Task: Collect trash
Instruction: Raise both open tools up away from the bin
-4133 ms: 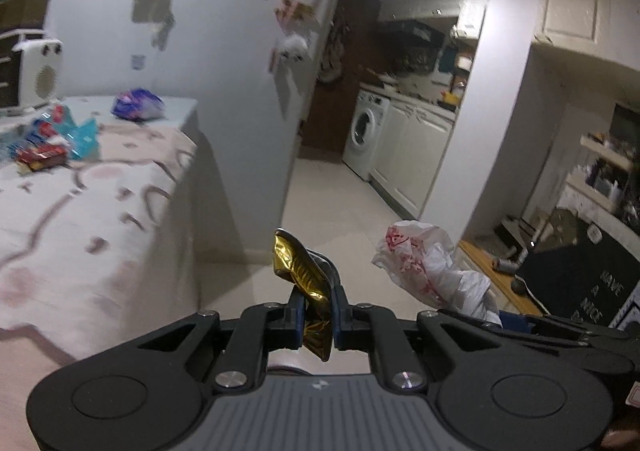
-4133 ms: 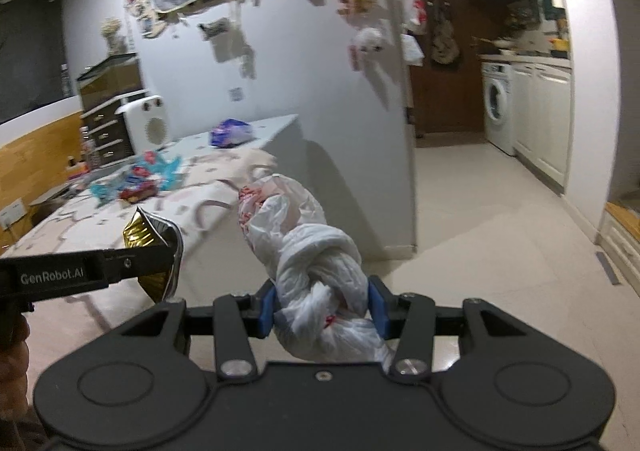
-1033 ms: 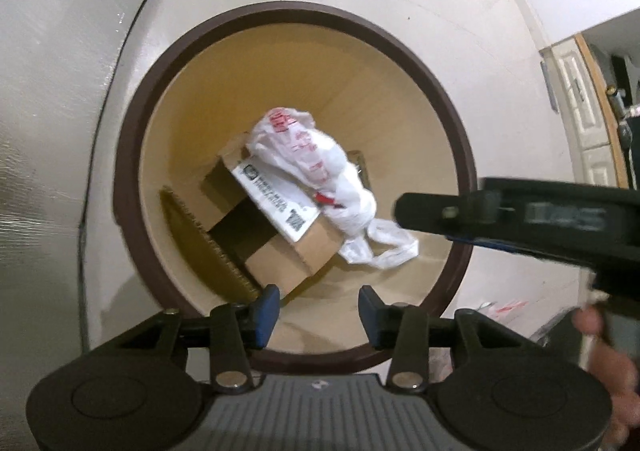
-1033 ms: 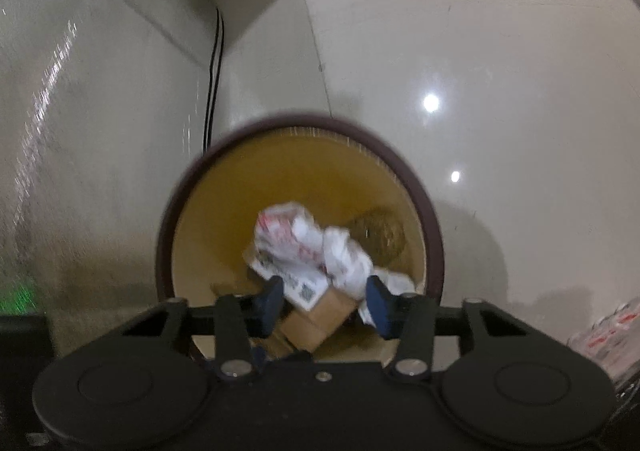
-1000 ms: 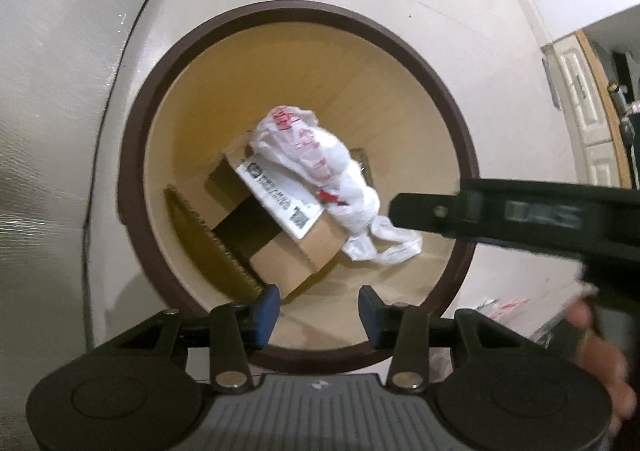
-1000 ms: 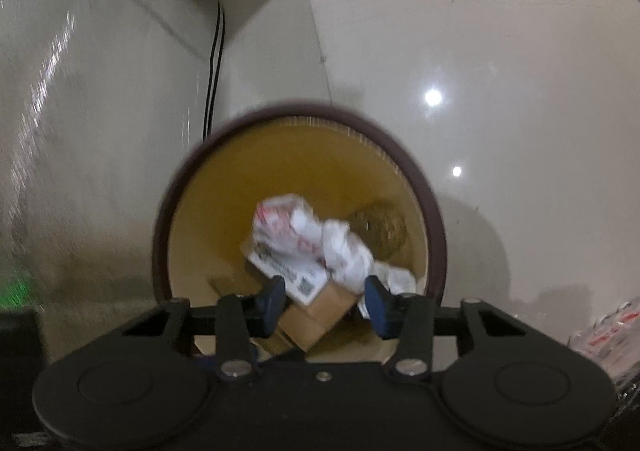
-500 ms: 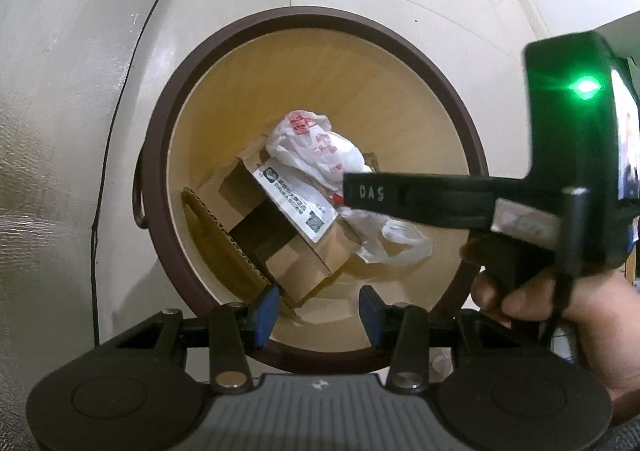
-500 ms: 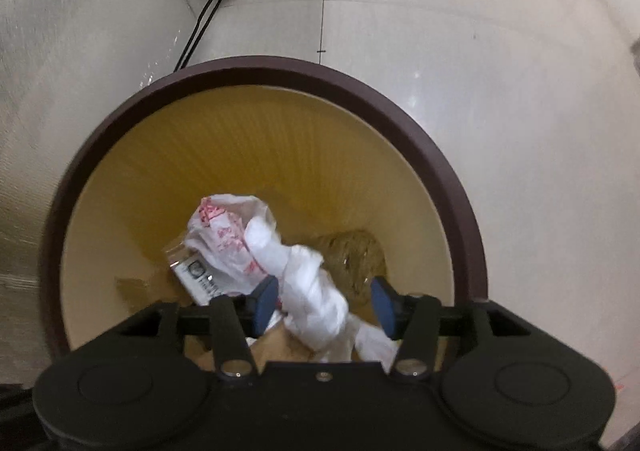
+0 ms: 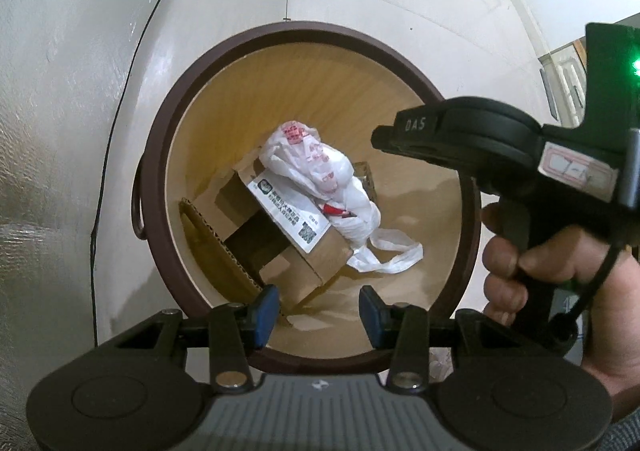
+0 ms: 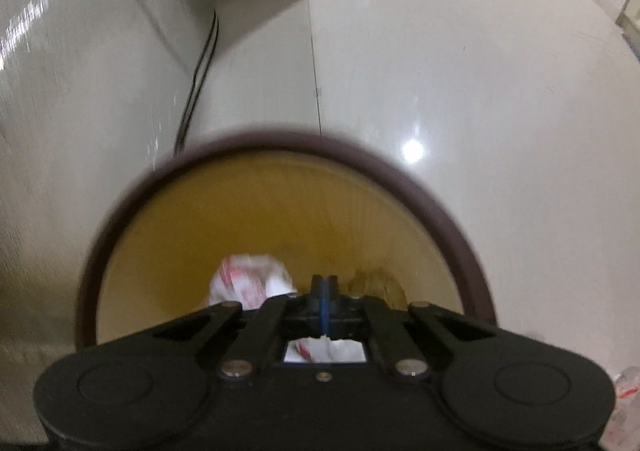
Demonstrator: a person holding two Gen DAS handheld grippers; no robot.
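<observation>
Over the bin's mouth, the left hand-held gripper (image 9: 319,309) hangs with jaws apart and empty; the right hand-held gripper (image 10: 324,301) has its jaws together on nothing; deeper down, the knotted white plastic bag (image 9: 320,175) already lies in the brown-rimmed waste bin (image 9: 160,155), draped across a cardboard box (image 9: 280,239), its long axis slanting from upper left to lower right, loose handles trailing right; this drop looks done, any further trash unseen.

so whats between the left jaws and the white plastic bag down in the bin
In the left wrist view, an open cardboard box with a printed label lies between the left gripper and the white plastic bag, which rests against the box inside the bin.
</observation>
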